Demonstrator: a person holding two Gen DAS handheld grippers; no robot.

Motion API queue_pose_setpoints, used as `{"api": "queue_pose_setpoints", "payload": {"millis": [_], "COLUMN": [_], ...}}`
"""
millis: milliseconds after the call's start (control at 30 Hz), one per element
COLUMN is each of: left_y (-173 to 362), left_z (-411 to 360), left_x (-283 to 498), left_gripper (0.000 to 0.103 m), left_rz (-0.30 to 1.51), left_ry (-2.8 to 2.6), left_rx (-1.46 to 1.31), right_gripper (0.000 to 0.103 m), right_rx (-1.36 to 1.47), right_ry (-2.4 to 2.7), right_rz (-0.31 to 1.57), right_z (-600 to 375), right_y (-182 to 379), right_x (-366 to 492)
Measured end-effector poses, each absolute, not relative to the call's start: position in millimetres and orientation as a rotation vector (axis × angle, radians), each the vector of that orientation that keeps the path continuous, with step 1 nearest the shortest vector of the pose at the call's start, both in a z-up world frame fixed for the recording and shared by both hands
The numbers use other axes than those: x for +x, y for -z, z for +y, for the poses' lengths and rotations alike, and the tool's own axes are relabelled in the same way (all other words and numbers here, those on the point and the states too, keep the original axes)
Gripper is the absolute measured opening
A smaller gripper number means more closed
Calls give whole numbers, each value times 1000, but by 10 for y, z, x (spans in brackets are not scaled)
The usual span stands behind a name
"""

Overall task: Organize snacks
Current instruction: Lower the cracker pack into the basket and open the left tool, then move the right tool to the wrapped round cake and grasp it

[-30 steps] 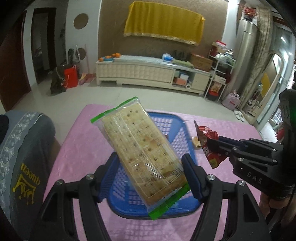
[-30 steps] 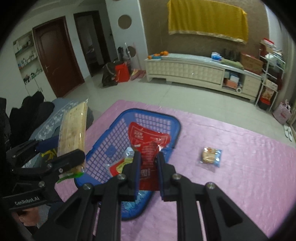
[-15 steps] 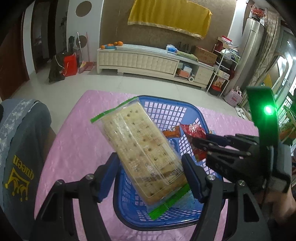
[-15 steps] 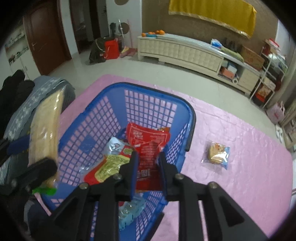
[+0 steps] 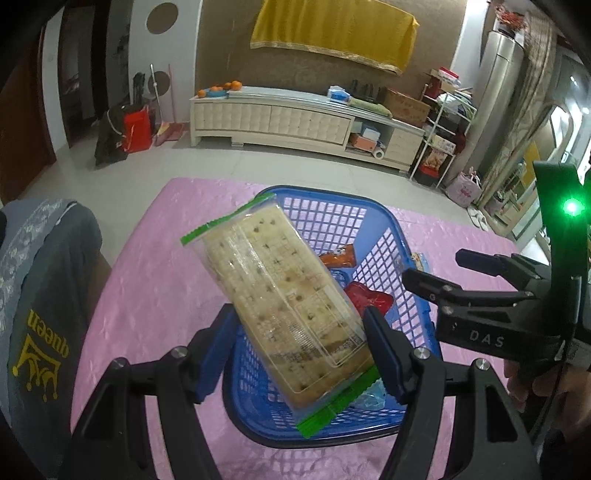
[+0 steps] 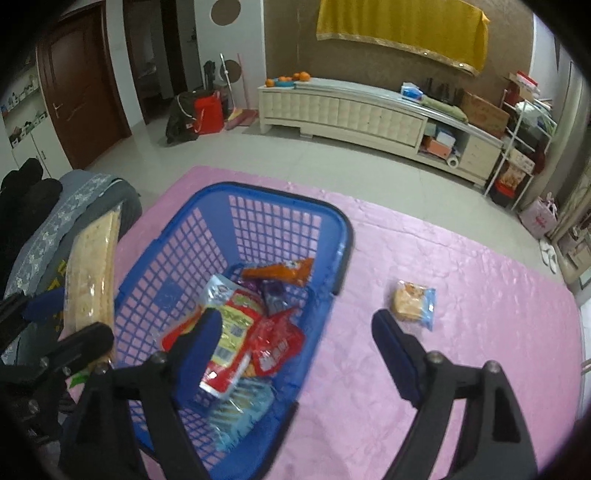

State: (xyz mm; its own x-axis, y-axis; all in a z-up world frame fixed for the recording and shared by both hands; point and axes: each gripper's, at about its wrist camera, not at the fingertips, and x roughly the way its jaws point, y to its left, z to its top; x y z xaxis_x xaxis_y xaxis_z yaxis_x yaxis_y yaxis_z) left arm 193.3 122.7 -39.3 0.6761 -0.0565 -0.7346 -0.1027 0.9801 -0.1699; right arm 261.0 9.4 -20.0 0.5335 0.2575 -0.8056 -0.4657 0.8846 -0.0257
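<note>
Lying in blue basket (image 6: pixel 343 236): red packet (image 6: pixel 275 345).

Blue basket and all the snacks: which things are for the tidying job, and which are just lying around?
For the job: blue basket, cracker pack, red packet, small snack pack on the cloth.

Just lying around: oranges, red bag, yellow cloth.

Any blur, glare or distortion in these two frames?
Left wrist: sharp, strong fisheye bending, dark corners, green lamp flares, window blown out. Right wrist: softer, basket snacks slightly smeared, cookie pack fairly clear, same dark corners.
</note>
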Motion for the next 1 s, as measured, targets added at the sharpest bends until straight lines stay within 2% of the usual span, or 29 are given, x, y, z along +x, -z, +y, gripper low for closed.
{"api": "queue_pose_setpoints", "payload": {"millis": [667,767,1000], "left_y": [867,878,775], "left_z": [791,808,852], "left_x": [2409,2442,2319], "left_gripper": [67,75,75], "left_rz": [939,940,923], "left_ry": [58,51,50], "left_rx": [-121,-127,-164], "right_gripper": [86,86,86], "right_rx": [-192,-203,-103], "right_ry": [-418,-406,-426], "right_rz": [969,960,984], "right_z": [-332,-312,-425], "right_y": [513,509,435], "right_x": [2724,2736,2690]}}
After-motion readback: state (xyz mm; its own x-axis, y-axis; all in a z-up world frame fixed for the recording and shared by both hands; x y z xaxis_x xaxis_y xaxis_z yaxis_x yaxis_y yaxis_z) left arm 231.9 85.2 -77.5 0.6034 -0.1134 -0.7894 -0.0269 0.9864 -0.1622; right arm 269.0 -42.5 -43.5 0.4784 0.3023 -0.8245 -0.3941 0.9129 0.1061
